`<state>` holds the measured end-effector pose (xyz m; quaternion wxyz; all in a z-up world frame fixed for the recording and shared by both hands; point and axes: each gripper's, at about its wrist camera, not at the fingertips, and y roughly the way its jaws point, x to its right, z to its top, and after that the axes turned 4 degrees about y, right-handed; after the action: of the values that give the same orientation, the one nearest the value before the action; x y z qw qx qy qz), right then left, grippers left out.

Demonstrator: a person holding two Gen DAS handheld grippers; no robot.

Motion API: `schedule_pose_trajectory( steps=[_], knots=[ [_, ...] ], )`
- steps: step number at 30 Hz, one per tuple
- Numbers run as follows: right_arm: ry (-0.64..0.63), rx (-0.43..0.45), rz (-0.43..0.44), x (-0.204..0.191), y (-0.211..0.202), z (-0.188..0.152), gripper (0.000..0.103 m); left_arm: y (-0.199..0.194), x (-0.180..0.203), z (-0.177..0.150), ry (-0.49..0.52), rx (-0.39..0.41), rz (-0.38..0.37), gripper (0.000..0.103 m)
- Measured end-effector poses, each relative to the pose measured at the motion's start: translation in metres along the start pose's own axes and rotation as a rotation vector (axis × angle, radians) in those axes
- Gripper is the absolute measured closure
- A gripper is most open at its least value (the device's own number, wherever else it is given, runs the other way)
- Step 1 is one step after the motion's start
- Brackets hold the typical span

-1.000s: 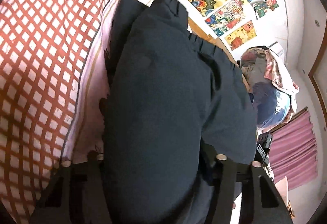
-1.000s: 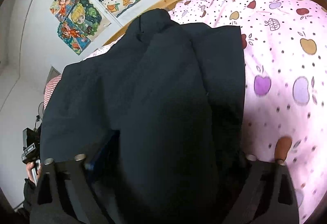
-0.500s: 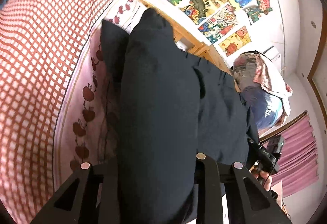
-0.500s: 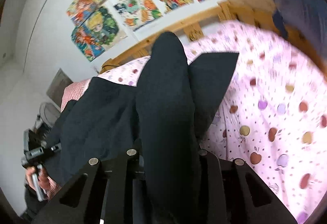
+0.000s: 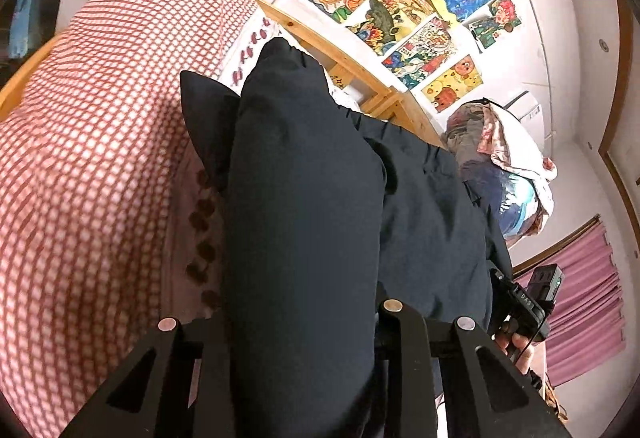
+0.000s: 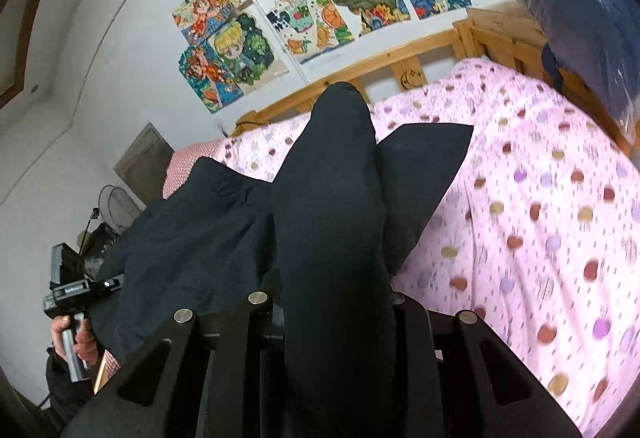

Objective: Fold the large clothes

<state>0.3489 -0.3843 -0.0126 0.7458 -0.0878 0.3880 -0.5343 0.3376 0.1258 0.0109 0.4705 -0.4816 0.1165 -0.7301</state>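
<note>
A large dark navy garment hangs lifted above the bed, bunched into a thick fold that runs away from each camera. My left gripper is shut on one bunch of the cloth, which fills the gap between its black fingers. My right gripper is shut on another bunch of the same navy garment. A flat corner of the cloth rests on the pink bedspread. In the right wrist view the other gripper shows at the far left, held in a hand.
A red-checked quilt lies left of the garment. The wooden bed frame runs along the wall under several coloured drawings. A heap of clothes sits at the bed's end. Pink curtains hang at right.
Both grippers have risen and tilted up with the garment, so more wall and drawings show. The cloth has gathered from a wide spread into a narrower hanging fold.
</note>
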Motion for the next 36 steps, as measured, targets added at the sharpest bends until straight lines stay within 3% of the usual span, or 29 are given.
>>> schedule_pose_trajectory(
  steps=[6, 10, 12, 17, 21, 25, 29, 36],
  knots=[
    [0.026, -0.027, -0.058, 0.024, 0.019, -0.026, 0.081, 0.008, -0.018, -0.021, 0.005, -0.004, 0.049, 0.076],
    [0.062, -0.034, -0.063, 0.037, 0.022, -0.031, 0.072, 0.012, -0.024, -0.024, 0.003, -0.012, 0.077, 0.072],
    [0.066, -0.044, -0.084, 0.039, 0.023, -0.035, 0.065, 0.013, -0.025, -0.025, 0.005, -0.014, 0.104, 0.064],
    [0.018, -0.054, -0.199, 0.033, 0.022, -0.041, 0.020, 0.013, -0.023, -0.031, 0.032, -0.003, 0.222, 0.042],
    [-0.024, -0.038, -0.282, 0.025, 0.015, -0.039, 0.019, 0.007, -0.014, -0.034, 0.065, 0.027, 0.347, 0.023],
    [-0.082, 0.033, -0.368, 0.013, -0.002, -0.035, 0.009, -0.002, 0.005, -0.040, 0.150, 0.075, 0.462, 0.019],
    [-0.132, 0.089, -0.389, 0.001, -0.020, -0.033, 0.008, -0.011, 0.025, -0.046, 0.221, 0.120, 0.522, 0.012],
    [-0.133, 0.183, -0.391, -0.013, -0.048, -0.034, 0.006, -0.038, 0.048, -0.061, 0.263, 0.228, 0.537, 0.000]
  ],
)
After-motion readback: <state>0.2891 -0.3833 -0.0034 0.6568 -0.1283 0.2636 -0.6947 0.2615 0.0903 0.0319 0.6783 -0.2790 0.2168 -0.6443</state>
